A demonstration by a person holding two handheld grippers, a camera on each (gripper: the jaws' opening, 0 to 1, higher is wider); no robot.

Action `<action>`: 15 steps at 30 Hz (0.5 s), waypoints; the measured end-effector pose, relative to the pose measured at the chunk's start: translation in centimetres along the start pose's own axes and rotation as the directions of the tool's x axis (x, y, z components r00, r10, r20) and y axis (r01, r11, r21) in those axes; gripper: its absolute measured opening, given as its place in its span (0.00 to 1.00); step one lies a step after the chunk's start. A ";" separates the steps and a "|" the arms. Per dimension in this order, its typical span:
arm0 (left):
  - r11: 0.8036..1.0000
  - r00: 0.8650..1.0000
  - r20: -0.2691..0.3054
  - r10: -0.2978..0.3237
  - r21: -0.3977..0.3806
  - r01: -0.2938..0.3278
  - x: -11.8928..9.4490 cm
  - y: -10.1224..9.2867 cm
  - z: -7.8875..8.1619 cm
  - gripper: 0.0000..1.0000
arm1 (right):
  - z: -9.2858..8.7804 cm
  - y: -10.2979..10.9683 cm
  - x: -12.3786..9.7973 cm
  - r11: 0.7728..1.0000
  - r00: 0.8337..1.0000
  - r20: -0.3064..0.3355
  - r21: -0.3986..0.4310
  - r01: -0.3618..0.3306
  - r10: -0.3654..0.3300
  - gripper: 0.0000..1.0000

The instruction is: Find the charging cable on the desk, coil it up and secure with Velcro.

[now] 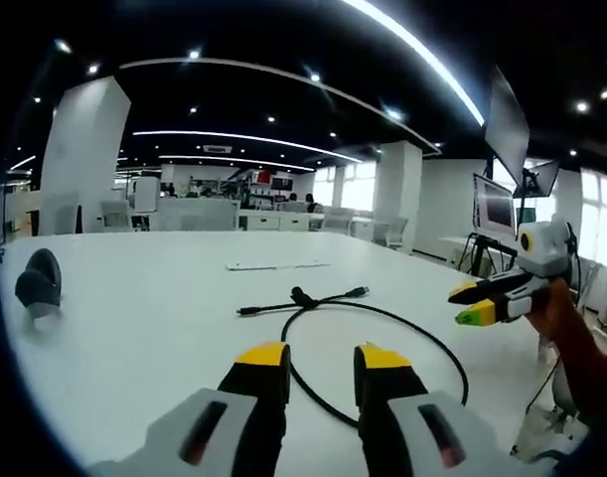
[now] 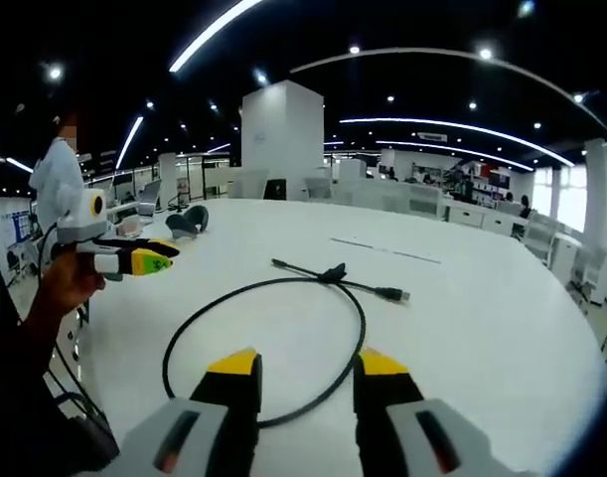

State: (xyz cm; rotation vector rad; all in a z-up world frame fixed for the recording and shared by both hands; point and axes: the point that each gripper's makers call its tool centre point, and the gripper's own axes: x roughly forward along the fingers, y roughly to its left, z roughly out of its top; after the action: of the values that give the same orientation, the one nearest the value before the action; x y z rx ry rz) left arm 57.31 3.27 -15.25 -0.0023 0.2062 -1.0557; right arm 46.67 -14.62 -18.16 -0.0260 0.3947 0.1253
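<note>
The cable (image 1: pixel 382 328) (image 2: pixel 283 338) lies looped on the desk (image 1: pixel 134 318) (image 2: pixel 482 328) (ends crossed); both grippers (image 1: pixel 321 356) (image 2: pixel 308 360) hover near it, released, grasping nothing.

White counter (image 1: pixel 134 318) carries a looped black cable (image 1: pixel 382 328) at centre, a dark mouse (image 1: pixel 40 283) at nine o'clock.

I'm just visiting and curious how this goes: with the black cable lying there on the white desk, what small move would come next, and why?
Probably lowering one gripper, say the right gripper, to the near curve of the cable. The cable lies loose in one big loop on the desk, its ends crossing at the far side, and both the right and left gripper hover open above it, holding nothing. Coiling cannot start until one grips it.
</note>
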 end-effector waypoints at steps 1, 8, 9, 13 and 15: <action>1.000 1.000 0.002 0.003 0.001 -0.003 0.0 0.1 0.0 0.27 | -0.1 0.0 -0.1 1.000 1.000 -0.002 0.006 0.000 0.000 0.38; 1.000 0.999 0.039 0.021 -0.019 -0.020 -0.8 0.4 0.6 0.33 | -0.9 0.5 -1.0 0.999 1.000 0.008 0.044 0.004 -0.005 0.38; 1.000 0.999 0.045 0.022 -0.021 -0.021 -0.9 0.4 0.7 0.34 | -0.9 0.5 -1.1 0.999 1.000 0.011 0.047 0.007 -0.007 0.38; 0.999 0.998 0.053 0.037 -0.015 -0.036 -1.2 0.4 0.7 0.34 | -1.3 0.0 -1.9 0.998 0.998 0.026 0.051 0.048 -0.049 0.38; 0.999 0.997 0.056 0.048 -0.020 -0.047 -1.4 0.6 0.5 0.34 | -1.5 -0.3 -2.2 0.996 0.997 0.033 0.059 0.066 -0.068 0.38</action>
State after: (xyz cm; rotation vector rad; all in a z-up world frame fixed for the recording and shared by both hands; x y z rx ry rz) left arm 57.30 4.72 -14.58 -0.0441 0.1648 -1.0052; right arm 44.12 -15.25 -18.66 0.0206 0.3615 0.0482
